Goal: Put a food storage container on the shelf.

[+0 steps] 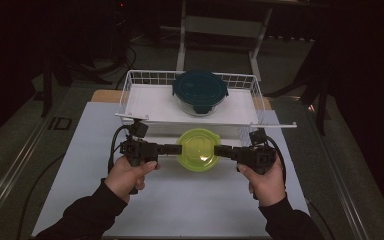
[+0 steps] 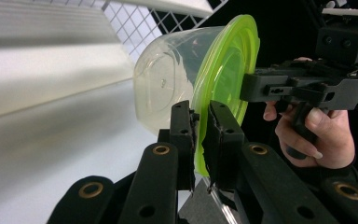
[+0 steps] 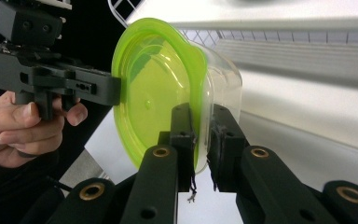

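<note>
A clear round container with a lime-green lid [image 1: 198, 148] hangs above the white table, held from both sides. My left gripper [image 1: 178, 149] is shut on the lid's rim at its left edge; in the left gripper view the jaws pinch the green rim [image 2: 200, 135]. My right gripper [image 1: 217, 150] is shut on the rim at the opposite edge, and the right gripper view has the rim [image 3: 201, 126] squeezed between its jaws. The clear bowl [image 2: 161, 86] shows tilted on its side in both gripper views.
A white wire basket [image 1: 130, 90] stands at the back of the table, holding a glass container with a dark teal lid [image 1: 200, 90]. A white sheet [image 1: 180, 200] covers the tabletop. Dark floor and table legs lie beyond.
</note>
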`<move>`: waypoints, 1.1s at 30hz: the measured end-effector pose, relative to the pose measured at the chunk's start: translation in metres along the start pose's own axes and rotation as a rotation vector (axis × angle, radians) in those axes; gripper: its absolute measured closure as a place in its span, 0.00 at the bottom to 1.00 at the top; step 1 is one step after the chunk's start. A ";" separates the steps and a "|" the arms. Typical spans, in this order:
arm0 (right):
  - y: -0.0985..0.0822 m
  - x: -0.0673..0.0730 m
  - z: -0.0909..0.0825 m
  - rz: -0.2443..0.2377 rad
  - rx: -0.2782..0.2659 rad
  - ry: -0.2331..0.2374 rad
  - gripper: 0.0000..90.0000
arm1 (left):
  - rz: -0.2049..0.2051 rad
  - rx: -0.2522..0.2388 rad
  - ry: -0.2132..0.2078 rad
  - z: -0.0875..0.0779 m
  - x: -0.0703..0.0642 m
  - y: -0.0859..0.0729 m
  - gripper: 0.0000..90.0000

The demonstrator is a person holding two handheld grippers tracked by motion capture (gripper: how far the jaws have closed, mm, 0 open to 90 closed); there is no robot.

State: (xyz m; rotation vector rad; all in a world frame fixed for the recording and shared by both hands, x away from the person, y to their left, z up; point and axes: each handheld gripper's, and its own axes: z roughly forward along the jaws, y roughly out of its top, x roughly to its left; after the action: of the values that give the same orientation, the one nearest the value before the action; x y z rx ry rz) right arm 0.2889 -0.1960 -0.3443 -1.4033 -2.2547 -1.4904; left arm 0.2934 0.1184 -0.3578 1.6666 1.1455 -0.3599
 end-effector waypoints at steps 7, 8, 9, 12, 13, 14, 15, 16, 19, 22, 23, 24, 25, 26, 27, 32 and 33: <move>0.020 0.007 -0.006 -0.011 -0.022 0.008 0.90 | 0.013 -0.021 -0.002 -0.009 -0.011 0.020 0.90; 0.023 0.008 -0.007 -0.012 -0.027 0.007 0.90 | 0.018 -0.023 -0.001 -0.011 -0.013 0.024 0.90; 0.026 0.009 -0.008 -0.017 -0.031 0.005 0.90 | 0.019 -0.027 -0.003 -0.012 -0.014 0.027 0.90; 0.038 0.013 -0.012 -0.024 -0.045 0.001 0.90 | 0.026 -0.038 -0.002 -0.015 -0.019 0.037 0.90; 0.041 0.014 -0.012 -0.026 -0.049 0.002 0.90 | 0.029 -0.042 0.001 -0.017 -0.021 0.041 0.90; 0.045 0.016 -0.014 -0.032 -0.055 -0.002 0.90 | 0.031 -0.047 0.001 -0.018 -0.023 0.044 0.90; 0.048 0.016 -0.015 -0.033 -0.060 0.000 0.90 | 0.031 -0.055 0.002 -0.019 -0.024 0.046 0.90; 0.051 0.017 -0.015 -0.031 -0.064 0.002 0.90 | 0.044 -0.061 0.008 -0.021 -0.028 0.050 0.90; 0.060 0.018 -0.017 -0.032 -0.075 0.006 0.90 | 0.056 -0.071 0.015 -0.023 -0.031 0.058 0.90; 0.069 0.019 -0.018 -0.034 -0.081 0.001 0.90 | 0.056 -0.074 0.018 -0.025 -0.034 0.066 0.90; 0.071 0.019 -0.019 -0.035 -0.083 0.001 0.90 | 0.055 -0.075 0.018 -0.025 -0.035 0.069 0.90; 0.074 0.019 -0.019 -0.031 -0.084 0.004 0.90 | 0.055 -0.074 0.019 -0.025 -0.036 0.071 0.90; 0.076 0.018 -0.020 -0.031 -0.084 0.005 0.90 | 0.056 -0.076 0.024 -0.025 -0.037 0.074 0.90; 0.079 0.018 -0.020 -0.034 -0.087 -0.001 0.90 | 0.056 -0.078 0.026 -0.025 -0.037 0.077 0.90; 0.082 0.018 -0.020 -0.033 -0.088 -0.005 0.90 | 0.056 -0.080 0.027 -0.025 -0.038 0.080 0.90; 0.098 0.017 -0.021 -0.032 -0.101 -0.015 0.90 | 0.056 -0.087 0.032 -0.026 -0.041 0.097 0.90; 0.102 0.017 -0.021 -0.035 -0.102 -0.017 0.90 | 0.061 -0.088 0.035 -0.026 -0.041 0.101 0.90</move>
State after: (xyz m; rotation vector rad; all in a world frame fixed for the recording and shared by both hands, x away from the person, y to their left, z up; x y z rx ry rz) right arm 0.3449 -0.1915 -0.2553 -1.4157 -2.2545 -1.6313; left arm 0.3476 0.1188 -0.2599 1.6318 1.1179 -0.2392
